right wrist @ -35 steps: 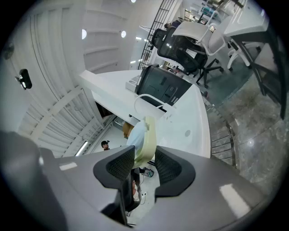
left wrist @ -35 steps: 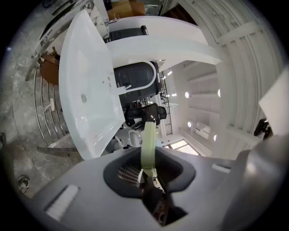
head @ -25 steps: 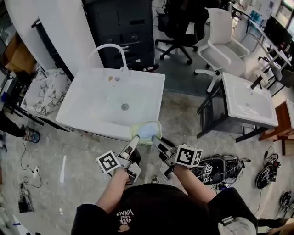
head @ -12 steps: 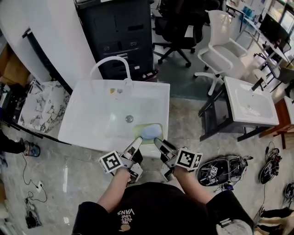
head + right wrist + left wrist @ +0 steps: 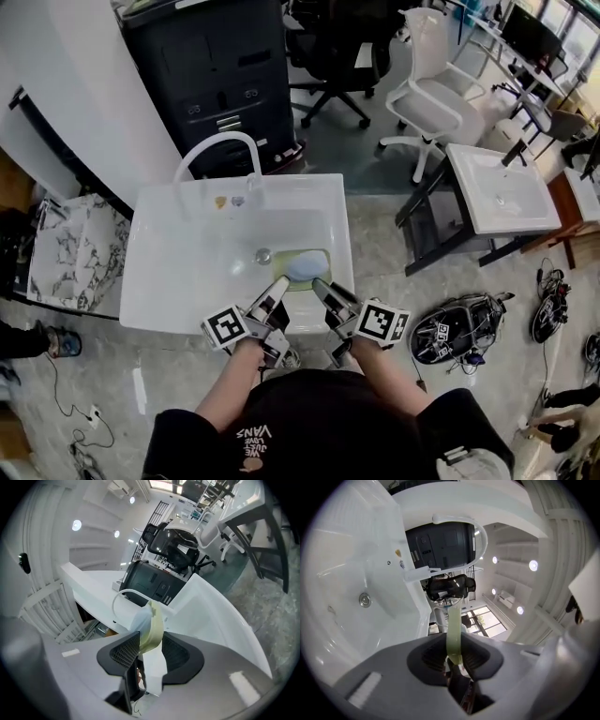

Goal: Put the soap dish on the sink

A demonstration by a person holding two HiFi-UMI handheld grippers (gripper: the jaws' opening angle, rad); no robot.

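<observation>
The left gripper (image 5: 279,285) is clamped on the near rim of the soap dish (image 5: 317,254). Its own view shows a thin yellow-green edge pinched between the dark pads, with the jaws only narrowly apart. The dish hangs over the basin of the sink (image 5: 169,281), just right of the drain (image 5: 263,254) and toward the front edge. I cannot tell whether its underside touches the porcelain. The right gripper (image 5: 319,287) grips the same rim a little further along, its pads closed on the edge in the same way.

The dish looks like thin-walled plastic — light, fairly stiff, though likely to flex at the rim under a hard squeeze. The pale blue soap (image 5: 302,268) sits loose in it and would probably slide if the dish tipped, so keeping it level matters. The rim, held at two spots as now, seems the sensible place to grip.

By count there is one dish, one bar of soap and two grippers. There are two sinks — the second sink (image 5: 492,187) stands well apart at right — and one arched faucet (image 5: 217,145).
</observation>
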